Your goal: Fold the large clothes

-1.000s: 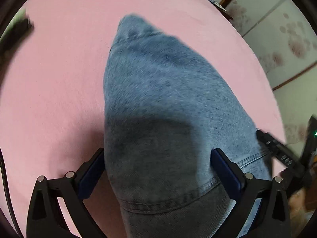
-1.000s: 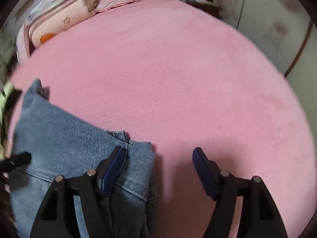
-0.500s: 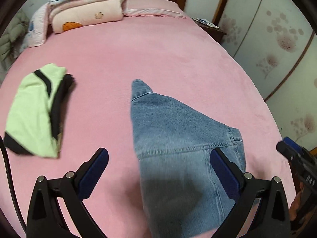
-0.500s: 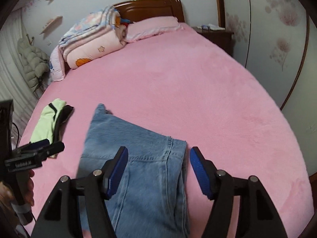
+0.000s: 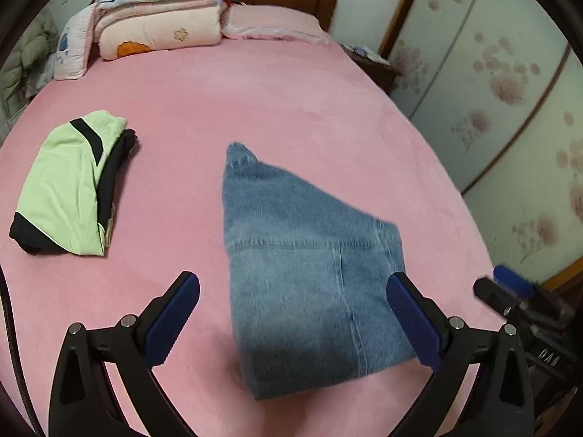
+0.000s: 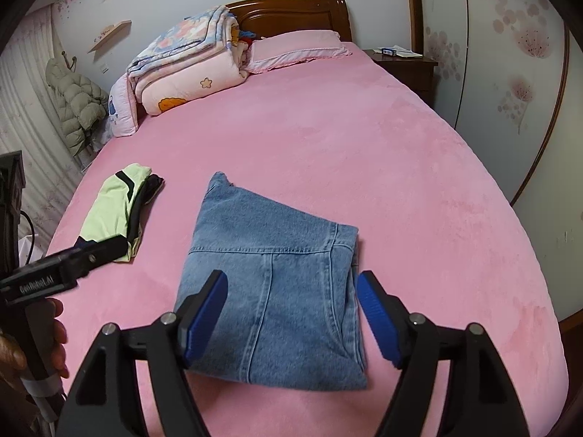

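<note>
Folded jeans (image 5: 309,276) lie flat on the pink bed cover (image 5: 255,109), ahead of and between the spread jaws of both grippers. Left gripper (image 5: 293,322): jaws wide apart and empty, held above the cover; the denim's near edge sits between the two blue pads (image 5: 171,322), nearer the right-hand pad and touching neither. Right gripper (image 6: 291,313): jaws likewise apart and holding nothing, framing the denim's near half with both pads clear of the cloth. A folded green-and-black garment (image 5: 69,189) rests well to the left of the left jaws. Beyond both sets of jaws, at the far end of the bed, are a stacked quilt (image 6: 189,65), a pink pillow (image 6: 298,49) and the wooden headboard (image 6: 291,11).
</note>
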`<action>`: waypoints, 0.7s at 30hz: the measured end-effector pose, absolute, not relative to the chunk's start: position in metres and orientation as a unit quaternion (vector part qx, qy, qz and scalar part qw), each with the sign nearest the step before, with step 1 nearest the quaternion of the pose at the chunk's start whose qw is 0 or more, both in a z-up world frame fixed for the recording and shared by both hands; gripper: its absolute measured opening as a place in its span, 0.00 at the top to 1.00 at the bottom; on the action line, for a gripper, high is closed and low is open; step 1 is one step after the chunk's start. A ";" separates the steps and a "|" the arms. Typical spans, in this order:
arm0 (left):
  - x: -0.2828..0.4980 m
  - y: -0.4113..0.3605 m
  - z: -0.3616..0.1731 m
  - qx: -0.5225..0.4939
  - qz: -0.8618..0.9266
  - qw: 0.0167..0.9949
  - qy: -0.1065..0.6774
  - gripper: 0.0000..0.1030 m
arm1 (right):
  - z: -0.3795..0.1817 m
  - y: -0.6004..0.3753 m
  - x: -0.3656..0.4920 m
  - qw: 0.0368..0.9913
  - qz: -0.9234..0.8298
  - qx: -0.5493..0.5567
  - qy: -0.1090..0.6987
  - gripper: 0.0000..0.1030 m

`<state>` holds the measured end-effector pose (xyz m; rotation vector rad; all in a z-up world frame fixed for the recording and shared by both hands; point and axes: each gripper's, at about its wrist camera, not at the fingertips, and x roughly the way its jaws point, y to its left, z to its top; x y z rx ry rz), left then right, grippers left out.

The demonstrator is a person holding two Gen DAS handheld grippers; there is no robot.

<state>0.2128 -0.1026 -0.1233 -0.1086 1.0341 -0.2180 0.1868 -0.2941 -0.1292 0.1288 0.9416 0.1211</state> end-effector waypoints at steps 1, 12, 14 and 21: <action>0.212 -0.106 -0.127 -0.045 -0.104 0.862 0.495 0.01 | -0.129 -0.294 0.184 0.887 0.058 0.061 0.453 0.27; 0.193 -0.114 -0.156 -0.054 -0.087 0.840 0.533 0.01 | -0.147 -0.301 0.160 0.885 0.049 0.069 0.458 0.17; 0.191 -0.114 -0.159 -0.061 -0.086 0.838 0.536 0.01 | -0.149 -0.301 0.157 0.888 0.049 0.066 0.453 0.16; 0.182 -0.114 -0.171 -0.038 -0.093 0.849 0.519 0.01 | -0.170 -0.307 0.149 0.887 0.056 0.071 0.453 0.15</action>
